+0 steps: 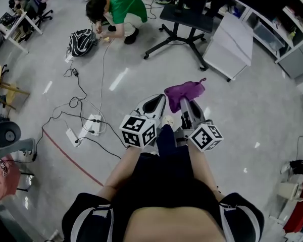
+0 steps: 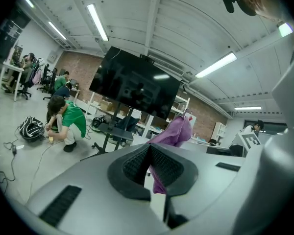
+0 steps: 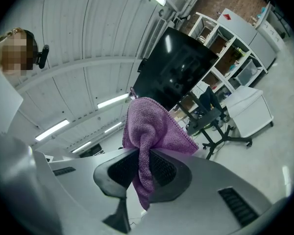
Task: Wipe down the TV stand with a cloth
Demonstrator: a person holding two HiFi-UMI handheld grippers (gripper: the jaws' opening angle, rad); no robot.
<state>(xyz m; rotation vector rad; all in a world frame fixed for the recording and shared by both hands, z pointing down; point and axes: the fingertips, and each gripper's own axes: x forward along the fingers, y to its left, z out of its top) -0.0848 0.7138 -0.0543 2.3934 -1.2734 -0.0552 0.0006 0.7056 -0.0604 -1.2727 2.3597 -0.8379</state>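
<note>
- Left hand-held gripper (image 2: 149, 164): jaws pressed together with nothing between them, held over the floor (image 1: 242, 115) just beside the right one.
- Right hand-held gripper (image 3: 143, 169): jaws pinching the purple cloth (image 3: 152, 124), which bunches above the jaws while a tail hangs below them.
- TV stand (image 1: 184, 15): a dark screen (image 2: 134, 84) on a wheeled black base, standing ahead and well apart from both grippers.
- Person in a green top (image 1: 118, 6): crouched on the floor, left of the stand.
- Power strip (image 1: 93, 125) with cables: lying on the floor, left of the grippers.

No legible txt, labels, brands or nos. anywhere.
</note>
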